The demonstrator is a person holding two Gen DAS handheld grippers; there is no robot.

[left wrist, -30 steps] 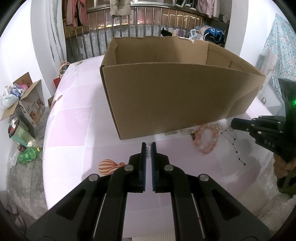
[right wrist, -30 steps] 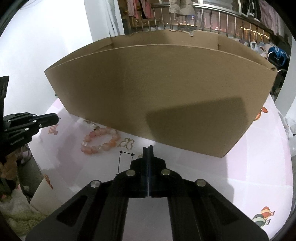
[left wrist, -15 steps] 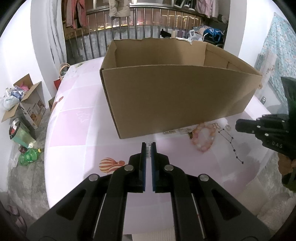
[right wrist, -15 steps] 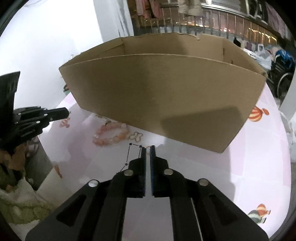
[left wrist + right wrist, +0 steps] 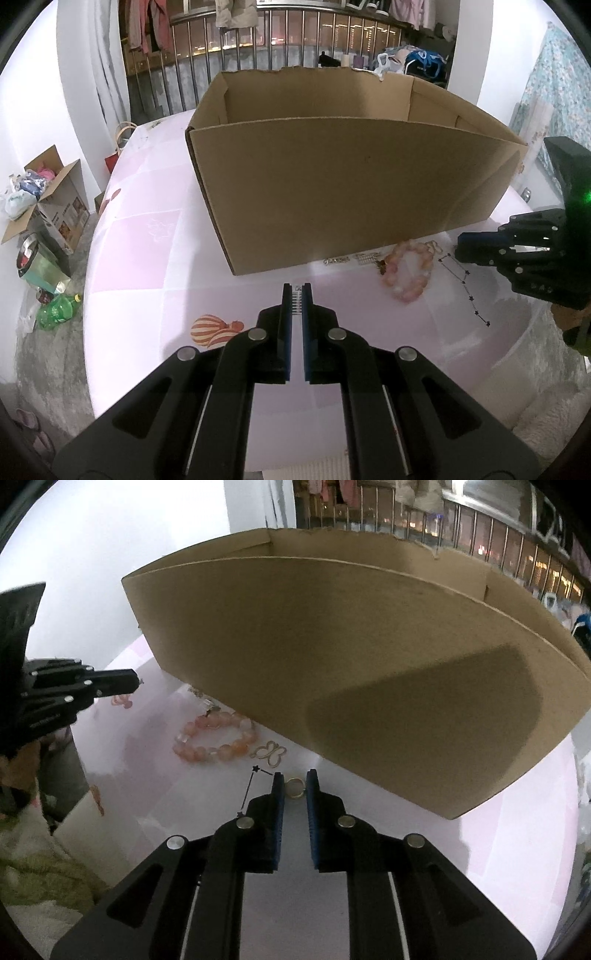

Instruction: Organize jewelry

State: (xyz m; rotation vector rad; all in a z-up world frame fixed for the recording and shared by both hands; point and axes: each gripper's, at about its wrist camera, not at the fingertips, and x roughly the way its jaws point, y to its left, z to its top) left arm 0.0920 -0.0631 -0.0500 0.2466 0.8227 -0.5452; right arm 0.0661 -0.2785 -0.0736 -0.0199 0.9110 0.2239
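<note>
My left gripper (image 5: 296,295) hangs over the pink table, shut on a small silver ridged piece (image 5: 296,300) at its tips. It also shows at the left of the right wrist view (image 5: 135,681). The jaws of my right gripper (image 5: 295,780) are opening, low over the table. A small gold ring (image 5: 295,788) lies between the tips, and the pads stand just off it. Nearby lie a pink bead bracelet (image 5: 218,738) (image 5: 408,271), a gold butterfly piece (image 5: 269,754) and a thin black star chain (image 5: 248,794) (image 5: 466,291). The right gripper (image 5: 460,249) appears beside the bracelet.
An open cardboard box (image 5: 332,184) (image 5: 369,664) stands just behind the jewelry. Small silver clips (image 5: 351,258) lie against its front wall. The round table's edge (image 5: 86,295) curves at the left, with bottles and a carton on the floor beyond.
The right gripper's jaws went from shut to slightly apart, and its view rolled. The gold ring now shows between its tips. The left gripper kept still.
</note>
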